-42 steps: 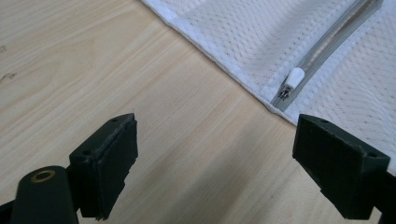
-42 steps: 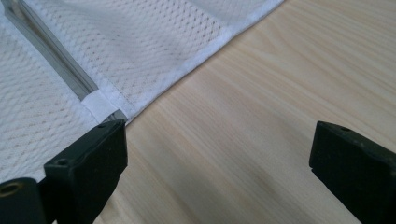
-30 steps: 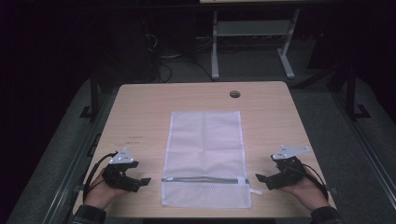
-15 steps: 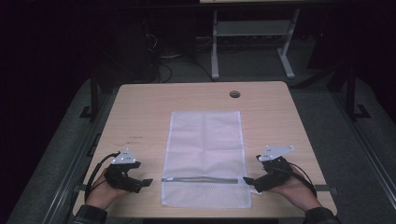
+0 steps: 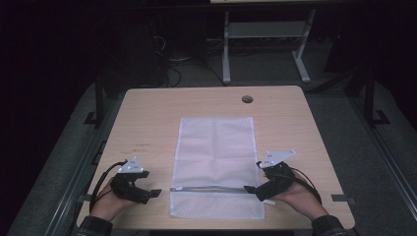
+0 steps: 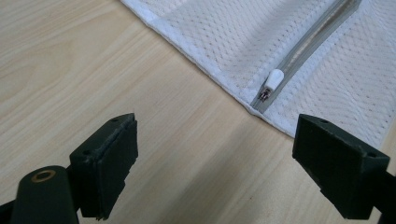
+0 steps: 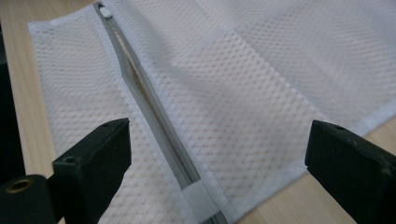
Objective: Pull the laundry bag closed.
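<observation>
A white mesh zip bag (image 5: 216, 152) lies flat in the middle of the wooden table (image 5: 147, 123), with a grey zipper (image 5: 211, 190) running across its near end. My left gripper (image 5: 150, 188) rests open on the table just left of the bag. In the left gripper view its jaws (image 6: 215, 163) frame bare wood, and the white zipper pull (image 6: 274, 80) lies a short way ahead. My right gripper (image 5: 253, 183) stands open at the bag's right edge. In the right gripper view (image 7: 217, 158) it straddles the zipper's end (image 7: 149, 107), with the pull (image 7: 106, 11) at the far end.
A round cable hole (image 5: 247, 99) sits near the table's far edge. Beyond the table stand a metal frame (image 5: 265, 44) and cables on a dark floor. Bare wood lies on both sides of the bag.
My right gripper has moved left, from the bare table onto the bag's right edge at the zipper end. The left gripper has stayed where it was.
</observation>
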`<act>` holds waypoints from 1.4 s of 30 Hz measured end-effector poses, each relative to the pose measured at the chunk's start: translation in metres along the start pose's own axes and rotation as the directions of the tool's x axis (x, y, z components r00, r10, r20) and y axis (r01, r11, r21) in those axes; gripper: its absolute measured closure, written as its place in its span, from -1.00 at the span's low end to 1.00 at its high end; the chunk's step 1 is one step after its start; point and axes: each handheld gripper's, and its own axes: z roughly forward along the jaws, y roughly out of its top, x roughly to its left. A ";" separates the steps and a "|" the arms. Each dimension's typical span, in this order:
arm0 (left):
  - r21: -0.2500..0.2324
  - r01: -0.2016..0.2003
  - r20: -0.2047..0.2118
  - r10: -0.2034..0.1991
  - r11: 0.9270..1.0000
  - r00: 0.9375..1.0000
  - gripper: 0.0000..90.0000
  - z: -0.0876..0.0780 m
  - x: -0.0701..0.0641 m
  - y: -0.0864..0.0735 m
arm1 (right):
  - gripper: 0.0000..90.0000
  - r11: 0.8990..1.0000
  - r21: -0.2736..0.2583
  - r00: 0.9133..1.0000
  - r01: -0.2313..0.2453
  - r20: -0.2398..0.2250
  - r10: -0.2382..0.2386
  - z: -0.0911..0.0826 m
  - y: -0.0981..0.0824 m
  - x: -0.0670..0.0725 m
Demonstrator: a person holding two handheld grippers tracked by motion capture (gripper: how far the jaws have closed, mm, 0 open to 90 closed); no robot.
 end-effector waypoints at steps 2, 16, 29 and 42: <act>-0.006 0.005 0.001 -0.005 1.000 1.000 -0.70 -0.001 0.000 -0.001 | -0.86 1.000 -0.002 1.000 0.007 -0.010 -0.007 0.003 0.004 0.001; -0.008 0.005 0.005 -0.005 1.000 1.000 -0.70 -0.001 0.001 0.001 | -0.75 0.999 -0.006 0.998 0.044 -0.052 -0.044 0.014 0.018 0.008; -0.010 0.008 0.002 -0.008 1.000 1.000 -0.70 -0.002 0.001 0.002 | -0.64 0.998 -0.003 0.992 0.070 -0.103 -0.070 0.027 0.034 0.016; -0.009 0.003 0.004 -0.003 1.000 1.000 -0.70 -0.003 0.001 0.001 | -0.35 0.992 0.010 0.977 0.123 -0.175 -0.119 0.048 0.055 0.031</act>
